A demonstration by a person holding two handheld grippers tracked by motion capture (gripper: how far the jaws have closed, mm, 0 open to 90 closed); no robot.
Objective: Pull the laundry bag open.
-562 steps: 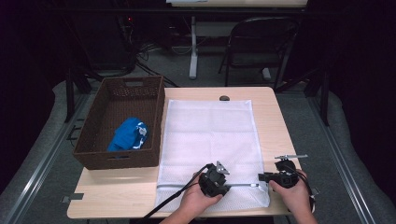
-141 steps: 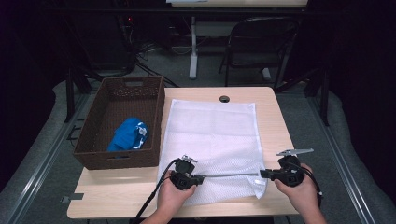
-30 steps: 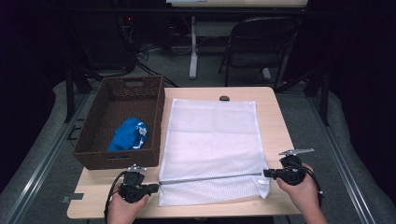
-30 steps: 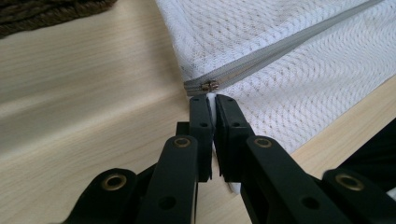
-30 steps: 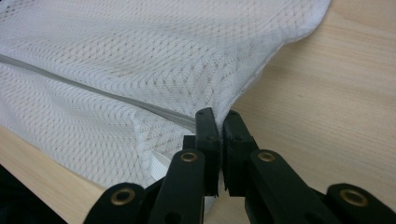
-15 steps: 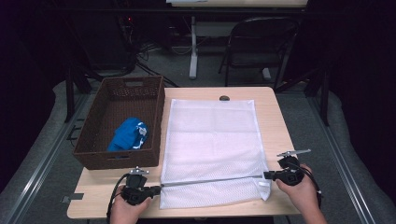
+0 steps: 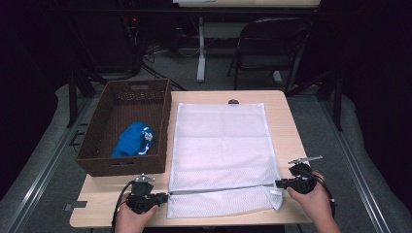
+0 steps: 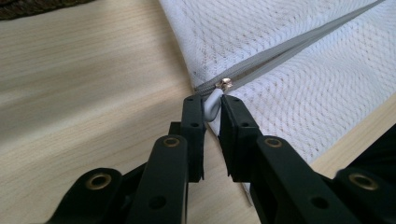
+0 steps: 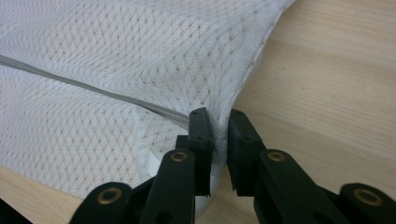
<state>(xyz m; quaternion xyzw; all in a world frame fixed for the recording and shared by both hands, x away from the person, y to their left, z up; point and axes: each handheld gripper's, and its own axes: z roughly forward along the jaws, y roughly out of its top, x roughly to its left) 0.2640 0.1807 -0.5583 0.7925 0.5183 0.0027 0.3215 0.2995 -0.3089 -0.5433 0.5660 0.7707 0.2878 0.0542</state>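
A white mesh laundry bag [image 7: 221,145] lies flat on the wooden table [image 7: 286,126], with a grey zipper [image 7: 218,190] running across near its front edge. My left gripper [image 7: 165,196] [image 8: 211,99] is at the bag's left edge. Its jaws have just been opening and stand slightly apart, with the white zipper pull [image 8: 211,106] loose between them below the metal slider [image 8: 226,84]. My right gripper [image 7: 278,184] [image 9: 217,114] is at the bag's right edge. Its jaws have also just been opening, and the mesh edge [image 9: 219,122] sits in the gap.
A brown wicker basket [image 7: 124,165] stands left of the bag and holds a blue cloth [image 7: 133,141]. A small dark round thing [image 7: 233,102] sits at the table's far edge. A folding chair [image 7: 272,43] and desk legs stand beyond the table.
Over the earlier frames the left gripper drew the zipper pull from the bag's middle to its left edge. In the last second both hands have barely shifted and the bag lies as before.
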